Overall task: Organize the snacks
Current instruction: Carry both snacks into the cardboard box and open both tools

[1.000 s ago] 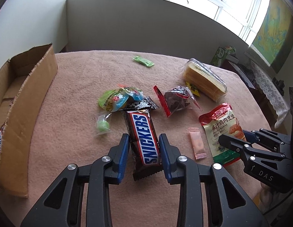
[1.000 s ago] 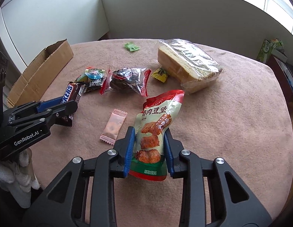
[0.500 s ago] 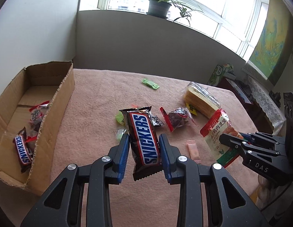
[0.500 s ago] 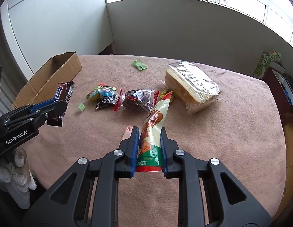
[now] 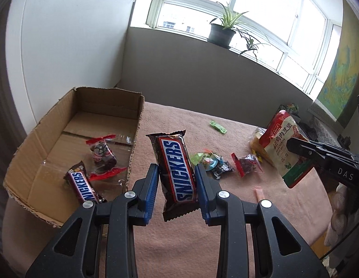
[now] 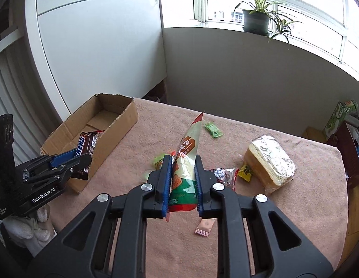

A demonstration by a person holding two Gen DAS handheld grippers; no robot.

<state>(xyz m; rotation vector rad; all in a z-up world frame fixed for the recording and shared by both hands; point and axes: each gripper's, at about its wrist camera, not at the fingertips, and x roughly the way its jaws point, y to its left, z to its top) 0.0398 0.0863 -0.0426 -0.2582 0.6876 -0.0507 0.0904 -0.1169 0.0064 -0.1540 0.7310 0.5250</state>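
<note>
My left gripper (image 5: pixel 176 173) is shut on a Snickers bar (image 5: pixel 173 164) and holds it in the air beside the open cardboard box (image 5: pixel 24 169). The box holds another Snickers bar (image 5: pixel 83 185) and a red-ended clear snack bag (image 5: pixel 103 155). My right gripper (image 6: pixel 181 169) is shut on a red, white and green snack pouch (image 6: pixel 185 159), lifted above the table. In the right wrist view the left gripper (image 6: pixel 81 159) with its Snickers bar (image 6: pixel 85 146) hangs by the box (image 6: pixel 114 125).
On the pink tablecloth (image 6: pixel 283 208) lie a wrapped bread loaf (image 6: pixel 269 159), a small green packet (image 6: pixel 213 129), a yellow candy (image 6: pixel 246 171), a pink sachet (image 6: pixel 203 227) and several small snacks (image 5: pixel 216 162). A wall with a window sill stands behind the table.
Both grippers have risen from the table with their snacks. The left one has moved with the Snickers bar toward the box, which now shows its inside.
</note>
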